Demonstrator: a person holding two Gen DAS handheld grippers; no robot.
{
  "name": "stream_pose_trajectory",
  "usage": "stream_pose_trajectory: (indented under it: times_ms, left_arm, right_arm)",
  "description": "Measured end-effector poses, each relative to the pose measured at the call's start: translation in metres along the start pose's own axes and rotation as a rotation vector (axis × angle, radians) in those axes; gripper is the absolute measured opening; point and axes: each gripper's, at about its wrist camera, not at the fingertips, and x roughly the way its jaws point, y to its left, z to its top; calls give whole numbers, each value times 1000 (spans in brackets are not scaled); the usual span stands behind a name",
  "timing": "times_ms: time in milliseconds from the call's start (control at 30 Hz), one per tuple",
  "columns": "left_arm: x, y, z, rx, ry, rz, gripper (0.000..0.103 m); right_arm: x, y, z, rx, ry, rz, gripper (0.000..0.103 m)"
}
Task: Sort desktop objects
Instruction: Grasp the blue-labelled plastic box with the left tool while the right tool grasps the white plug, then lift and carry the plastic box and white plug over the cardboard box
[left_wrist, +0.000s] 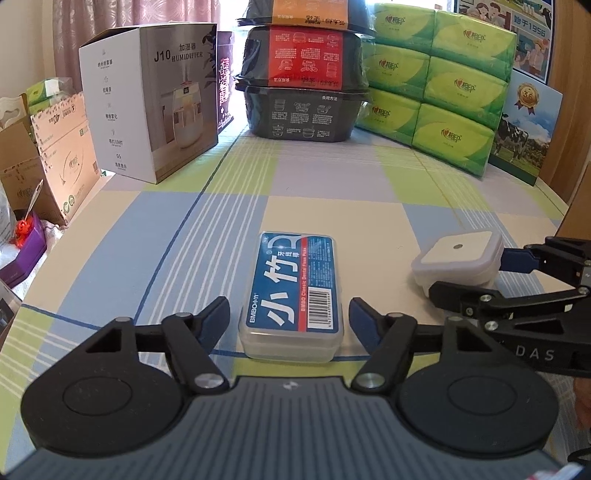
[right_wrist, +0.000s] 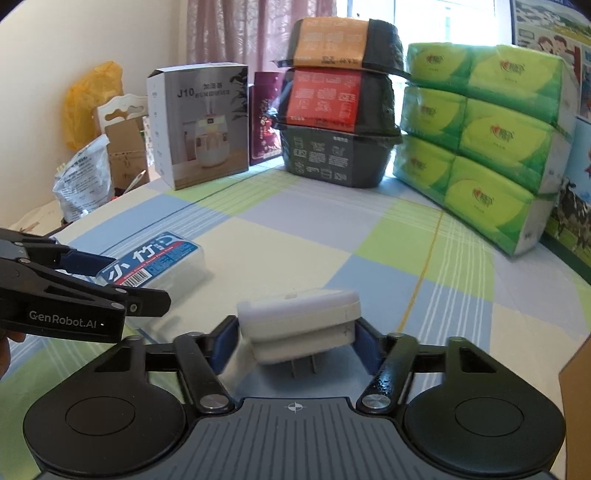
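One dental floss pick box (left_wrist: 292, 295), clear plastic with a blue label, is seen lying flat on the checked tablecloth (left_wrist: 332, 199). It is straddled by the left gripper (left_wrist: 289, 317), whose two blue pads are spread wide, one on each side of the box's near end, with a gap visible on both sides; nothing is grasped.

One white plug-in night light (right_wrist: 301, 325) is clamped between the two fingers of the right gripper (right_wrist: 295, 341), which is clenched on its sides. Two metal prongs are seen pointing down from it, and it is tilted, just right of the floss box.

At the back of the table, three stacked instant-meal bowls (left_wrist: 303, 81) are counted, beside one humidifier carton (left_wrist: 147, 99) on the left and one wrapped block of green tissue packs (left_wrist: 439, 85) on the right, six packs showing on its face.
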Motion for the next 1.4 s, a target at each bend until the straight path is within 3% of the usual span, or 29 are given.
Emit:
stream_pose_trajectory:
  times_ms: [33, 100, 500, 767, 1000, 1067, 1167, 1400]
  left_arm:
    - [0, 0, 0, -2, 3, 1, 59]
    - [1, -1, -1, 0, 9, 1, 53]
    - [-20, -14, -11, 0, 31, -47, 51]
    - [-57, -38, -28, 72, 76, -85, 51]
    - [-67, -44, -36, 89, 86, -96, 52]
    - [-66, -43, -37, 86, 85, -99, 52]
    - [-62, -44, -39, 92, 93, -102, 52]
    - [-57, -41, -38, 91, 81, -102, 54]
  right_arm:
    - [-1, -1, 0, 6, 4, -8, 52]
    - [-4, -3, 0, 29, 11, -22, 53]
    - [-43, -6, -7, 75, 53, -104, 52]
    - [-92, -6, -21, 121, 106, -138, 52]
    - [-96, -10, -39, 105, 145, -149, 53]
    - [-92, -10, -42, 98, 161, -147, 57]
    - [-90, -11, -46, 96, 155, -140, 72]
    - [-84, -11, -45, 90, 154, -133, 73]
